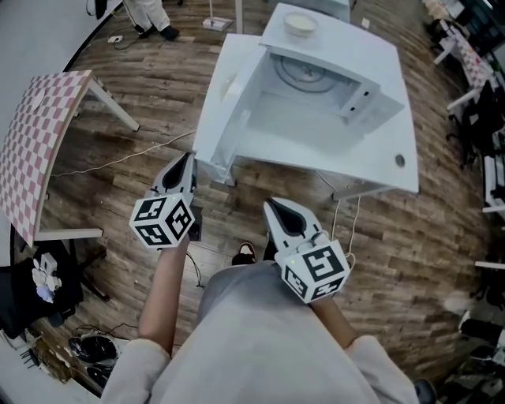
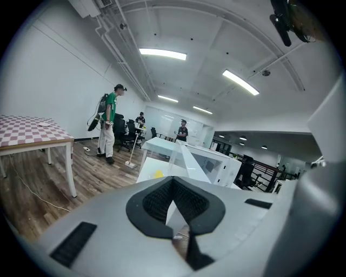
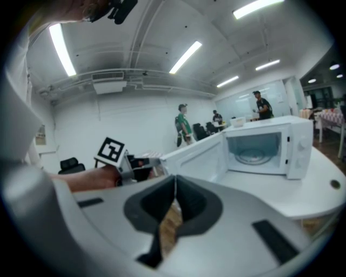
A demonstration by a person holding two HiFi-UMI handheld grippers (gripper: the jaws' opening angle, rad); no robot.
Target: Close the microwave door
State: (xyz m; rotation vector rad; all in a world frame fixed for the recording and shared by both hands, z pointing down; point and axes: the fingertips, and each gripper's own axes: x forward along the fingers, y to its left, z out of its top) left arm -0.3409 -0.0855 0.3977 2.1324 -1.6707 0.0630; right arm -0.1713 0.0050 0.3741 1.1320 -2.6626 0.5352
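Far left, a checked table (image 1: pixel 35 134) stands well apart from the work and plays no part. Left tool (image 1: pixel 188 158): jaws drawn together at the tips, pinched to a line in its own view, holding nothing. Its tip points at the free edge of the microwave door (image 1: pixel 226 99) and sits just beside it; whether it touches or leaves a small gap cannot be told from above. The door is swung fully out to the left of the microwave (image 1: pixel 327 83), roughly square to the front, with cavity and turntable exposed. Right tool (image 1: pixel 270 205): jaws likewise together and empty, held nearer the body, off the front edge of the white desk (image 1: pixel 379 170), touching nothing. The microwave sits on that desk with a pale bowl (image 1: pixel 300 24) on its top. Judgement: the closing itself is not yet begun. The step in hand is the approach, with the left tool lining up on the door's outer face. The next move calls for laying the shut jaws against the outside of the door near its free edge. The door then needs sweeping rightward in an arc round the hinge, with a firm last push so the latch catches. Pushing too near the hinge would want more force and might shift the oven on the desk.
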